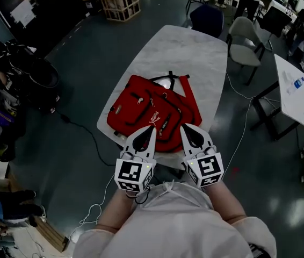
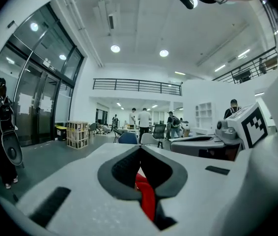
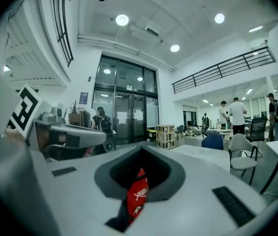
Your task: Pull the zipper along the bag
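A red backpack (image 1: 152, 112) lies flat on the white marble table (image 1: 195, 52), its black straps toward the far side. My left gripper (image 1: 152, 128) hovers over the bag's near edge with its jaws together and nothing between them. My right gripper (image 1: 185, 127) is beside it, just to the right, also shut and empty. In the left gripper view the left gripper (image 2: 140, 150) points level into the room, and a strip of the red backpack (image 2: 147, 198) shows through the slot below. The right gripper (image 3: 141, 151) shows the same red backpack (image 3: 137, 196) with a white logo.
Chairs (image 1: 246, 44) stand at the table's far right. A second white table (image 1: 297, 93) with a bottle is further right. A cable (image 1: 82, 128) runs over the dark floor at left, near black bags (image 1: 31, 77). A wooden rack (image 1: 120, 1) and people stand far back.
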Demonstrator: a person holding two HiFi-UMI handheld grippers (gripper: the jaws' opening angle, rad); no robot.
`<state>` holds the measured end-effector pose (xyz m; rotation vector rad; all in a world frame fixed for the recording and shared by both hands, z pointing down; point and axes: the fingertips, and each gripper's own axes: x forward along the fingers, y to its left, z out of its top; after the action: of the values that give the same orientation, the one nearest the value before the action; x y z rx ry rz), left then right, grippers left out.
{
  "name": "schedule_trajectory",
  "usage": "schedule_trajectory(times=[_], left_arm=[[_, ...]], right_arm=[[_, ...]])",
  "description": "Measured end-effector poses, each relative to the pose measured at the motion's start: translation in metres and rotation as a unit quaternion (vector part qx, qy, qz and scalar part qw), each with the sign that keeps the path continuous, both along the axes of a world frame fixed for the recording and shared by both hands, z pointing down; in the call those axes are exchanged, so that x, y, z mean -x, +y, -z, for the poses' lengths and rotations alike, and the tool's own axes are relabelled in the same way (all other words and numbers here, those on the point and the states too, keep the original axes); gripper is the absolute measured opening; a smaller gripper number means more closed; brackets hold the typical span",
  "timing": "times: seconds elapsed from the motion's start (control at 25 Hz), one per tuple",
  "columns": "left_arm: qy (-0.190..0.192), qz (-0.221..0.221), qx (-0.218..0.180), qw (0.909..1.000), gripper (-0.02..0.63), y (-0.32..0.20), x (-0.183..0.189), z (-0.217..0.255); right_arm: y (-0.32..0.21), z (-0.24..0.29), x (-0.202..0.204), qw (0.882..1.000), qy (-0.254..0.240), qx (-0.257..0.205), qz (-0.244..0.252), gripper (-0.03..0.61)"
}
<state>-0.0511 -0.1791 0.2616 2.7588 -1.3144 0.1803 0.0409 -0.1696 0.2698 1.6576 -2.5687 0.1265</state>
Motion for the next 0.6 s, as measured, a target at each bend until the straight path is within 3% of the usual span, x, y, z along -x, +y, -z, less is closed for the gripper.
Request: schedule_trajectory(times=[0.4,0.6], left_arm=[[-0.007,-0.006,-0.004,1.0000,0.018,0.006,-0.007,0.000],[-0.002,-0.002,0.001,1.0000,0.018,0.006,-0.005,-0.004]], right_arm=[[0.009,0.001,-0.002,1.000,-0.007,-0.003,0.003,0.026],[0.010,-0.007,-0.001,0.999,0.030,0.005,-0.008,0.026]])
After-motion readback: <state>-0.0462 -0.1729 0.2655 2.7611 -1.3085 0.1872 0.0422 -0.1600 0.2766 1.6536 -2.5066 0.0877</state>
